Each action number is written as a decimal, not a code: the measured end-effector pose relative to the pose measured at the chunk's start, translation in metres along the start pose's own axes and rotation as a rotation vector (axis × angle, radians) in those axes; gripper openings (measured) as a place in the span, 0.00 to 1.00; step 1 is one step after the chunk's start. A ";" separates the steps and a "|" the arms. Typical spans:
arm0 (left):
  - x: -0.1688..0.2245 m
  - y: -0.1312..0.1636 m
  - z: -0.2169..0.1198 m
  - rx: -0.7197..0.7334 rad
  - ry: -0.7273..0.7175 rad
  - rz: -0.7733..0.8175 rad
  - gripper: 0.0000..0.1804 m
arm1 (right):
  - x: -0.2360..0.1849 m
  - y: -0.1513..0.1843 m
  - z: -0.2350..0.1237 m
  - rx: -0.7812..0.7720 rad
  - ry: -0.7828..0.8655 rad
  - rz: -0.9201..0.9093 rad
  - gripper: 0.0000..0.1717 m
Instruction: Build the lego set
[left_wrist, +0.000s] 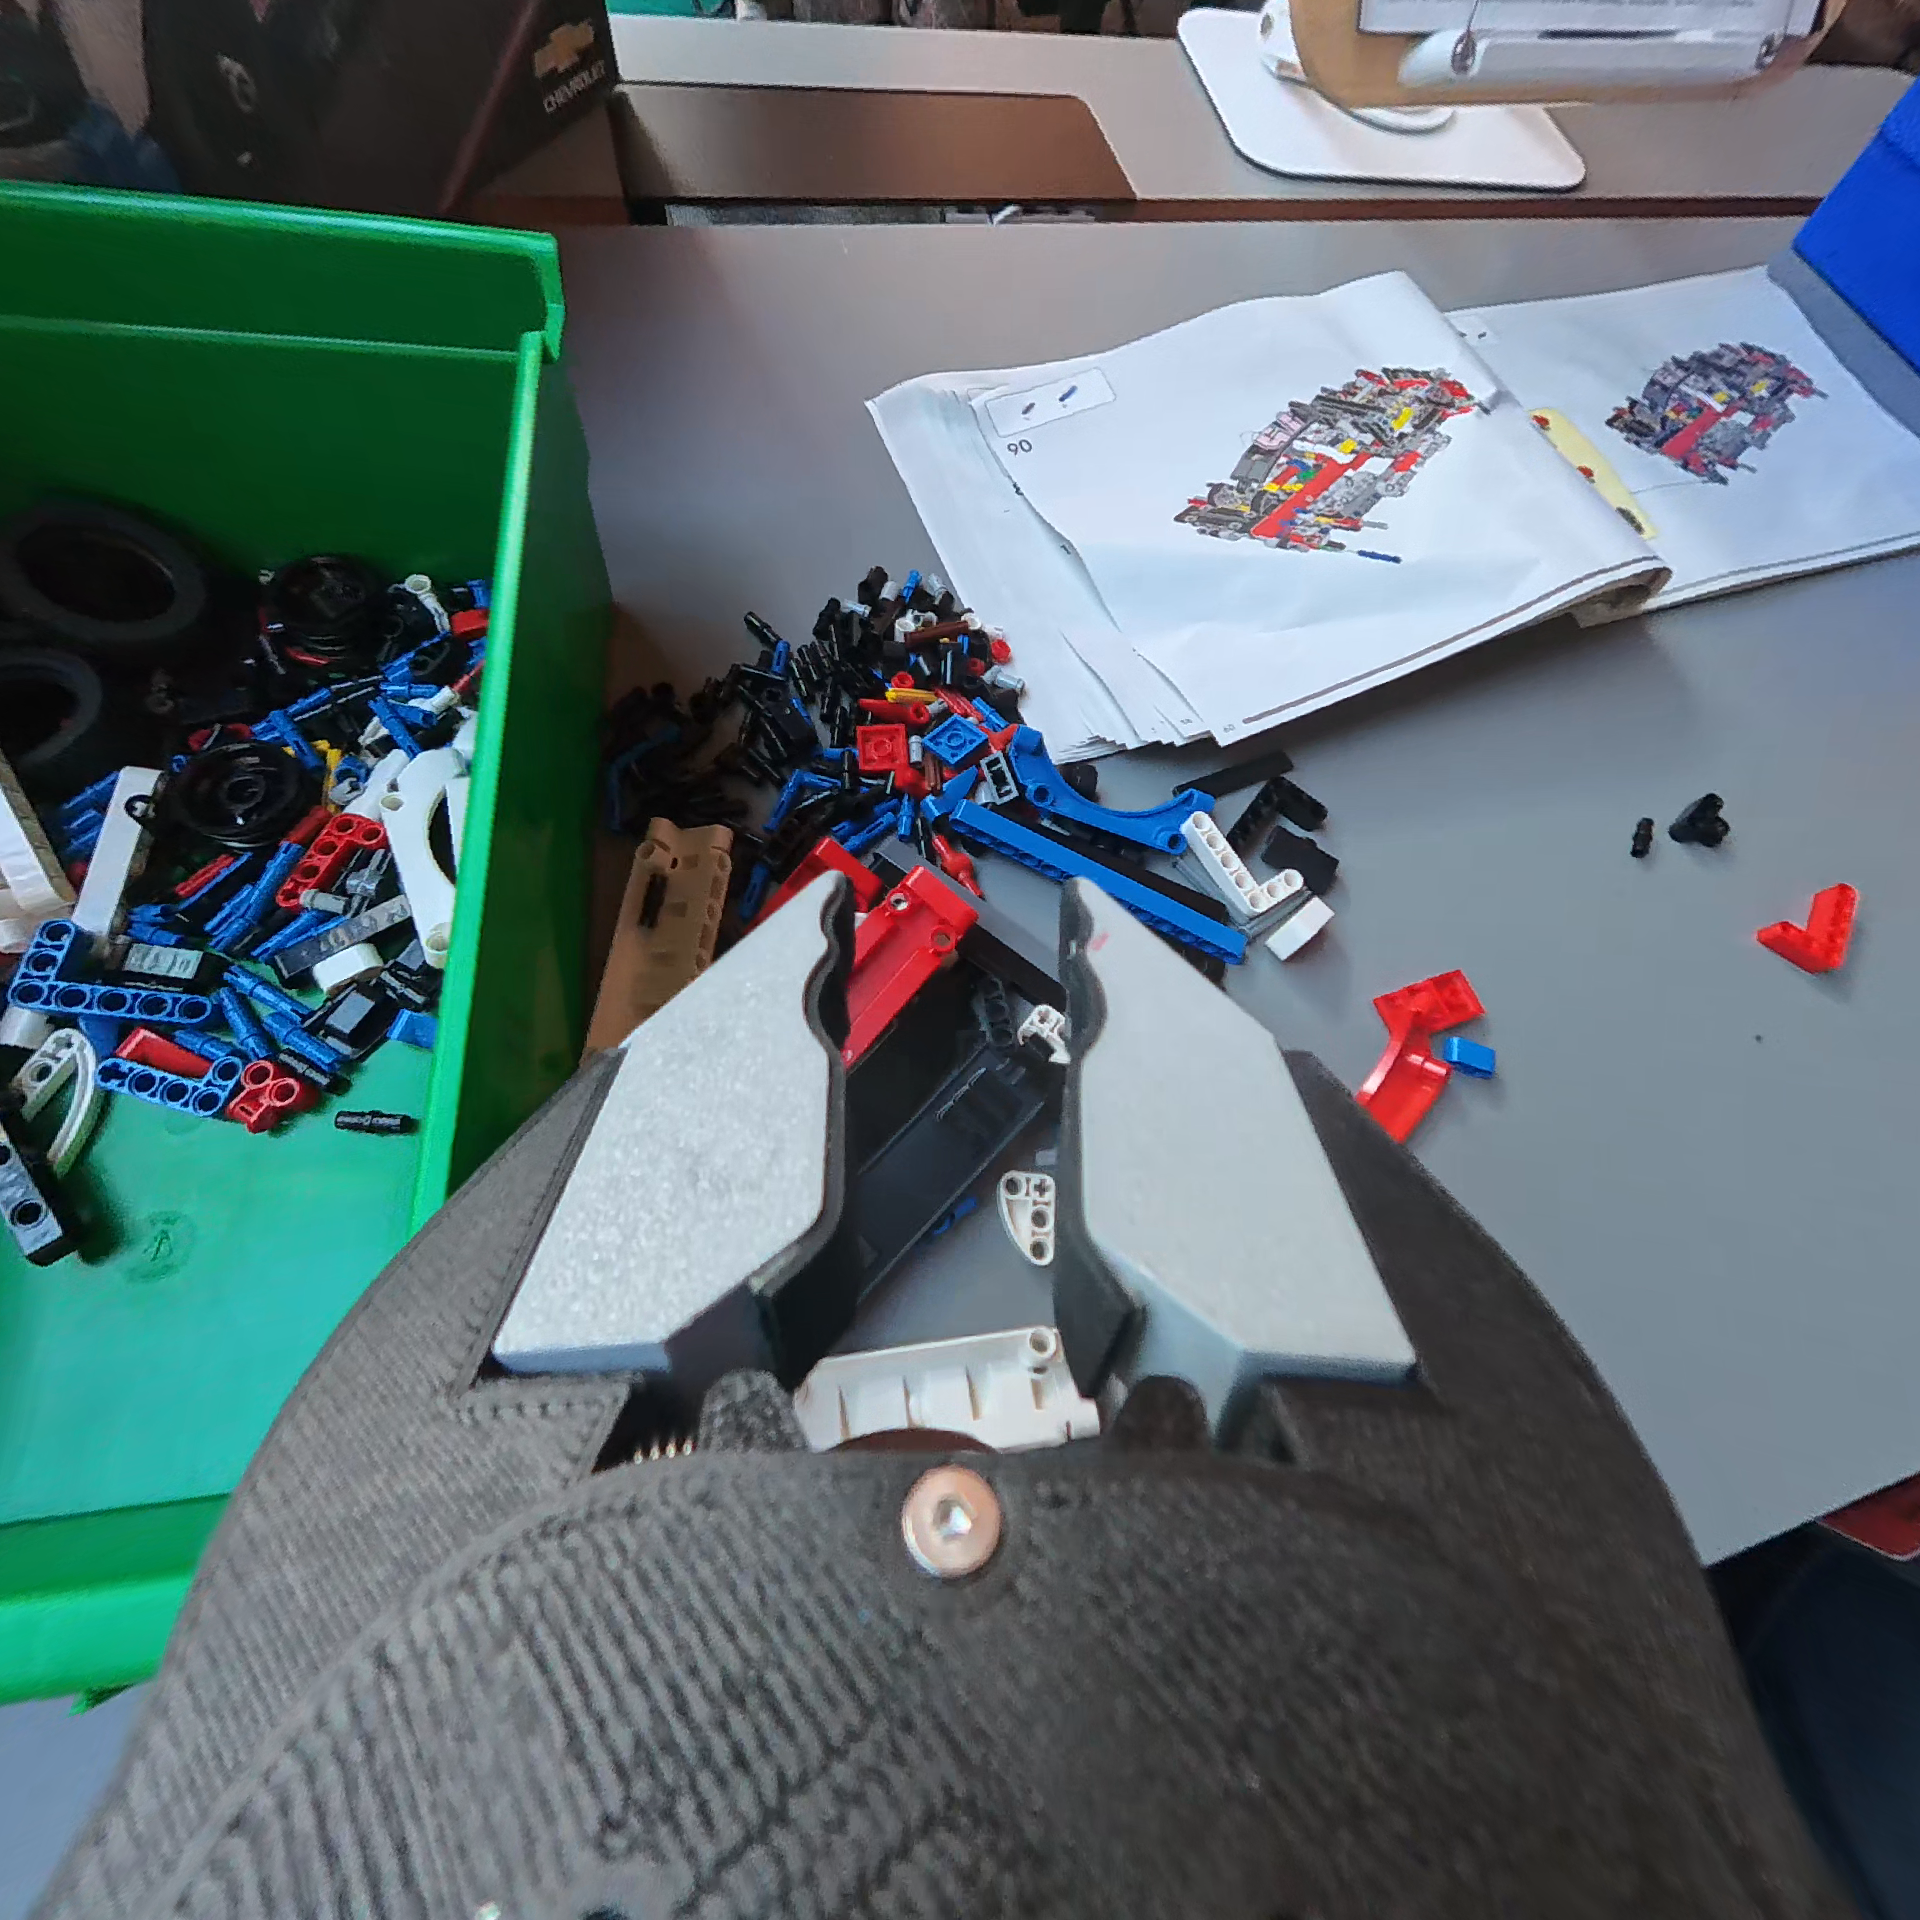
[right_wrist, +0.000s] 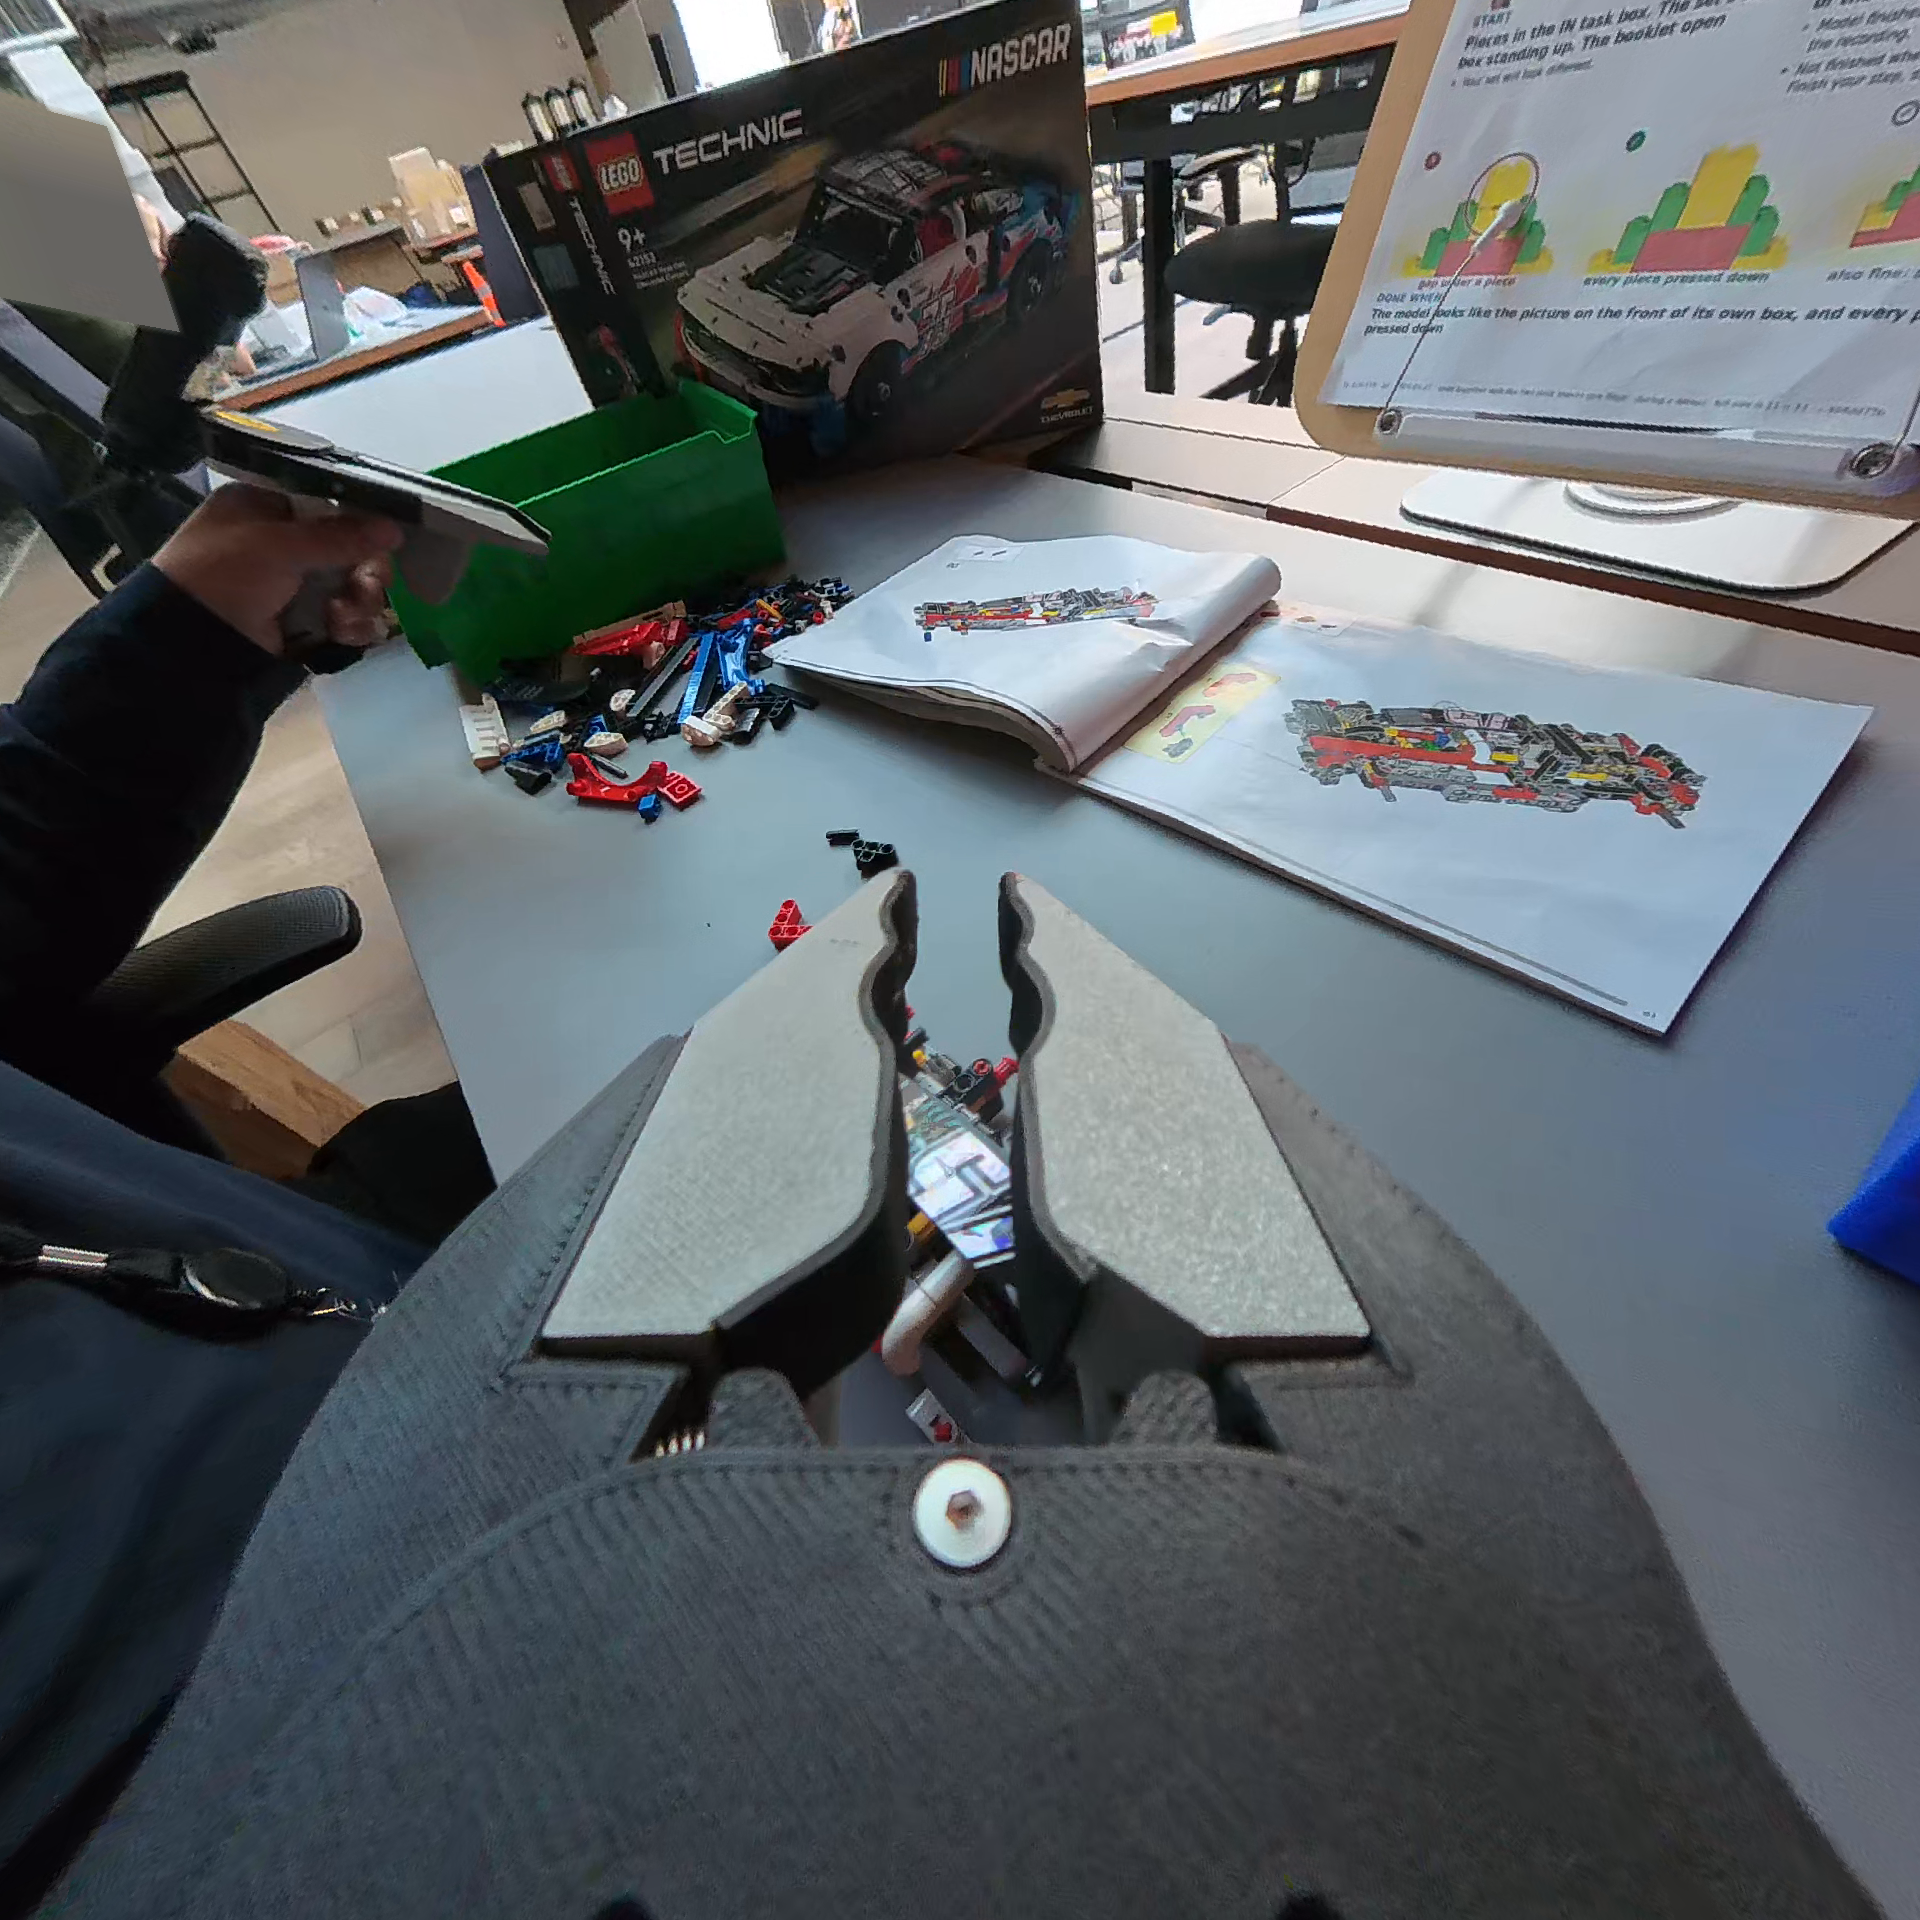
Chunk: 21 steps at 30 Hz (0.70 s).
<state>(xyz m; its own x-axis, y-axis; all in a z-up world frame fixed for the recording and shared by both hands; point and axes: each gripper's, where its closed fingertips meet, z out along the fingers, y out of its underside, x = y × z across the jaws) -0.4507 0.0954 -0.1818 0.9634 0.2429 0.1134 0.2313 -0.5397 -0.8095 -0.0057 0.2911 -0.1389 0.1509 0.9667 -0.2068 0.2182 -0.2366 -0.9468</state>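
Hovering over the loose brick pile (left_wrist: 883, 748), my left gripper (left_wrist: 956, 914) stands spread, a red panel piece (left_wrist: 899, 961) lying below between its fingers, apart from the right pad. A green bin (left_wrist: 499, 727) sits to its left, an open instruction booklet (left_wrist: 1299, 499) ahead to the right. My right gripper (right_wrist: 956, 914) is narrowed around a partly built model (right_wrist: 961, 1153) between its fingers; whether the pads press it I cannot tell.

— Bright enough?
— Yes, even daylight from the far windows; soft shadows under the bricks (left_wrist: 894, 748) on the bench (left_wrist: 1558, 1195).
— Any glare?
— A pale sheen on the booklet (right_wrist: 1143, 592). Straight lines bow at the edges, and the near bin (left_wrist: 260, 1351) corner is blurred.
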 end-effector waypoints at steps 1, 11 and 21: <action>-0.001 -0.001 0.000 0.006 0.001 -0.008 0.21 | 0.001 0.000 0.000 0.007 0.003 -0.001 0.07; -0.010 -0.015 0.018 -0.032 -0.055 0.041 0.13 | 0.013 -0.002 -0.005 0.011 0.044 -0.015 0.06; -0.026 -0.029 0.066 -0.414 -0.070 0.343 0.05 | 0.022 0.000 -0.010 0.009 0.070 -0.017 0.06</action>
<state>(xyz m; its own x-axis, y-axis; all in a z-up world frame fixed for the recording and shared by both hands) -0.4910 0.1577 -0.1991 0.9850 0.0428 -0.1673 -0.0468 -0.8664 -0.4971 0.0070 0.3115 -0.1416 0.2144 0.9612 -0.1736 0.2128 -0.2195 -0.9521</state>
